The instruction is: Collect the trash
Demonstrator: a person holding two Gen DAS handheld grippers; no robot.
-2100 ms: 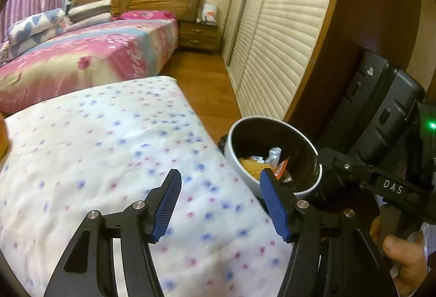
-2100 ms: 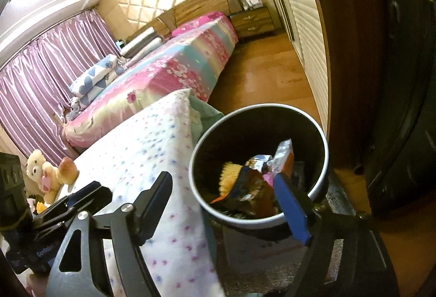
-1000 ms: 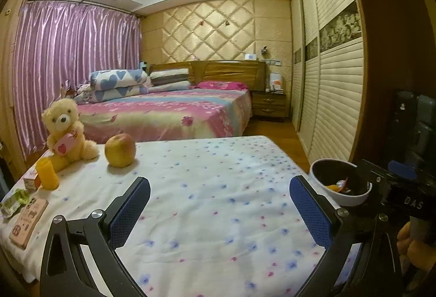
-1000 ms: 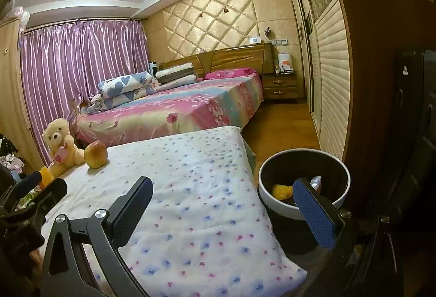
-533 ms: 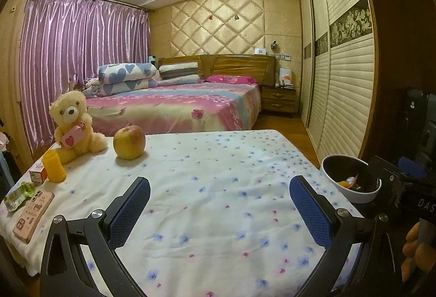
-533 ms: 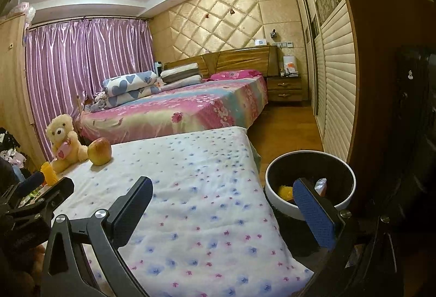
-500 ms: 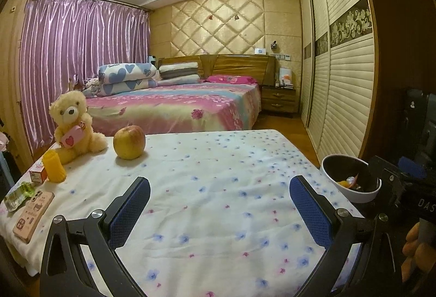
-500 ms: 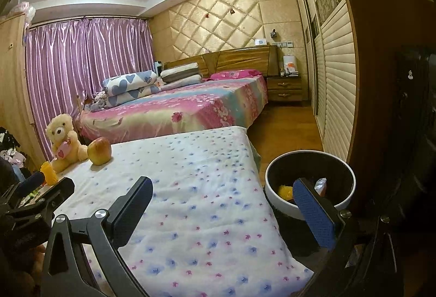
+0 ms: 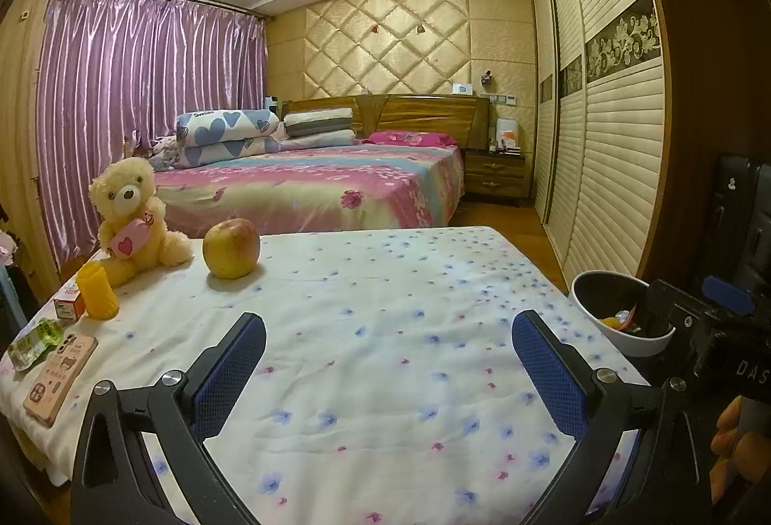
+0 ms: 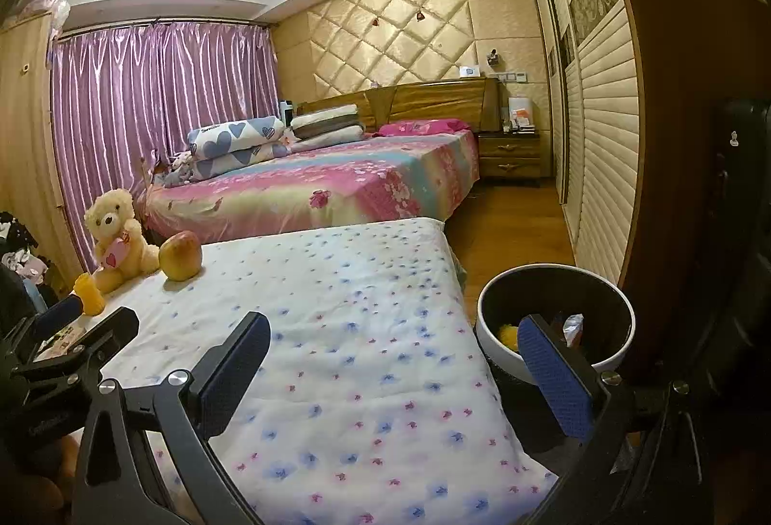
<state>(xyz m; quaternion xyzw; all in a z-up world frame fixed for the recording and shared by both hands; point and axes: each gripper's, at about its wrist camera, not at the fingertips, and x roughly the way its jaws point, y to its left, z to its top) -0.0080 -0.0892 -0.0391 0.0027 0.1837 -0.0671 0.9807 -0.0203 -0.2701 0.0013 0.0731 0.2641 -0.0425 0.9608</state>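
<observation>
A white-rimmed dark trash bin (image 9: pixel 621 313) (image 10: pixel 554 322) stands on the floor at the right of a table covered in a floral cloth (image 9: pixel 385 332) (image 10: pixel 347 308). Wrappers and a yellow scrap lie inside the bin. My left gripper (image 9: pixel 388 354) hangs open over the cloth's near part, nothing between its blue pads. My right gripper (image 10: pixel 395 361) is open too, its right pad in front of the bin. At the cloth's left edge lie a green wrapper (image 9: pixel 33 339), a small box (image 9: pixel 67 308) and an orange cup (image 9: pixel 96 296).
An apple (image 9: pixel 231 248) and a teddy bear (image 9: pixel 132 219) sit at the table's far left, a pink phone (image 9: pixel 60 373) at the near left. A bed (image 9: pixel 313 187) lies behind, sliding wardrobe doors (image 9: pixel 602 139) at right, a dark suitcase (image 9: pixel 742 211) by the bin.
Both grippers have drawn back and lifted from above the bin to level over the table; their fingers have spread wider. In the last half second the views hardly shift.
</observation>
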